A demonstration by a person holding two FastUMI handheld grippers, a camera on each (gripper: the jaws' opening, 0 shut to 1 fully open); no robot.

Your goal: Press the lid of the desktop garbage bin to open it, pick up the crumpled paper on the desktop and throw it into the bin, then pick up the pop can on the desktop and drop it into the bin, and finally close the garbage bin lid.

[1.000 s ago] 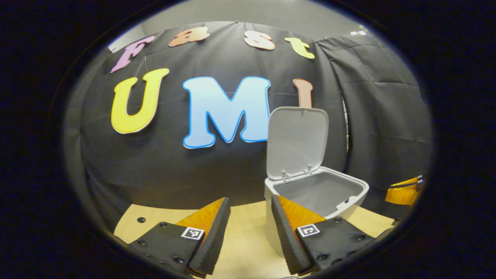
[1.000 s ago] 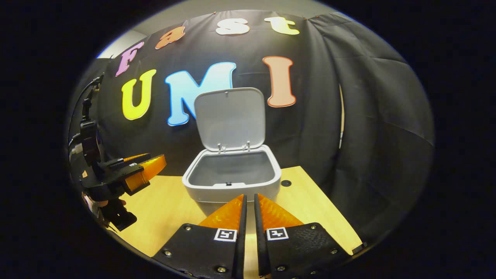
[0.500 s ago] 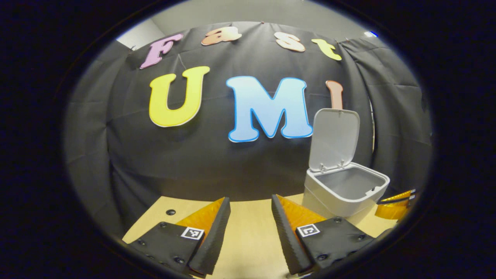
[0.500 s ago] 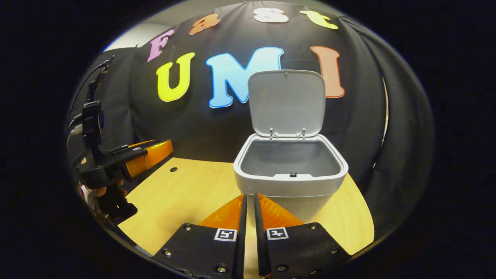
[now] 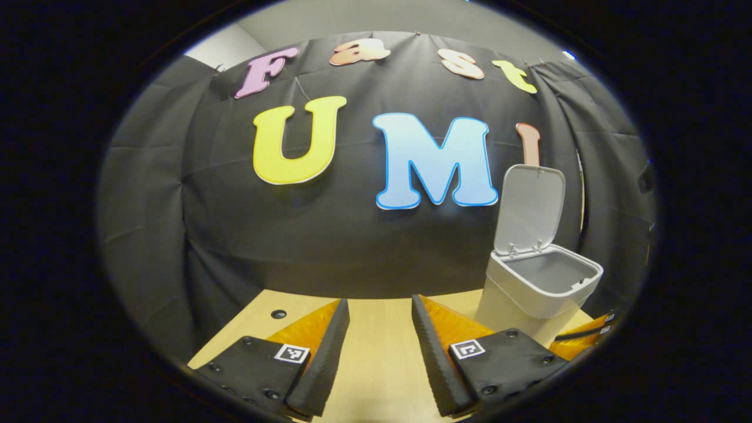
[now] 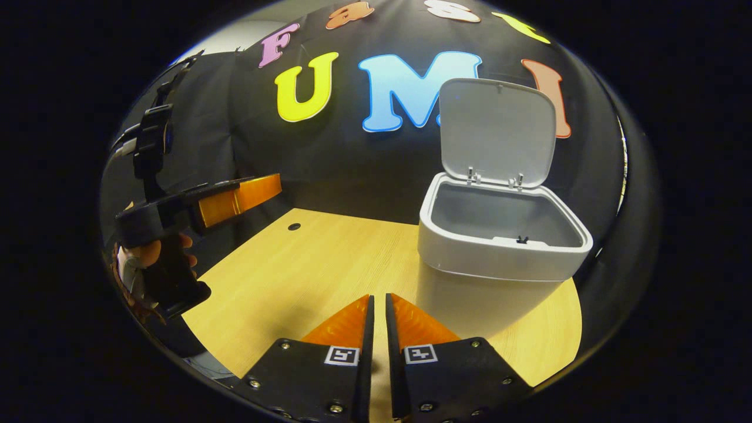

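The left claw (image 5: 379,305) hangs over the table (image 5: 376,364) with its fingers spread apart, nothing between them. The right claw (image 6: 376,302) has its fingers nearly together, empty. The garbage bin (image 6: 499,258) stands just ahead of it to the right, lid (image 6: 496,132) upright.

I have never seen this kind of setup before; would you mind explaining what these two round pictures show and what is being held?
A person holds a two-finger gripper in each hand, and each carries a fisheye camera looking along its fingers. In the left gripper view, the left gripper is open and empty. In the right gripper view, the right gripper is nearly closed, holding nothing. On the wooden table stands a grey bin with its lid raised. The left gripper also appears at that view's left side, held by a hand.
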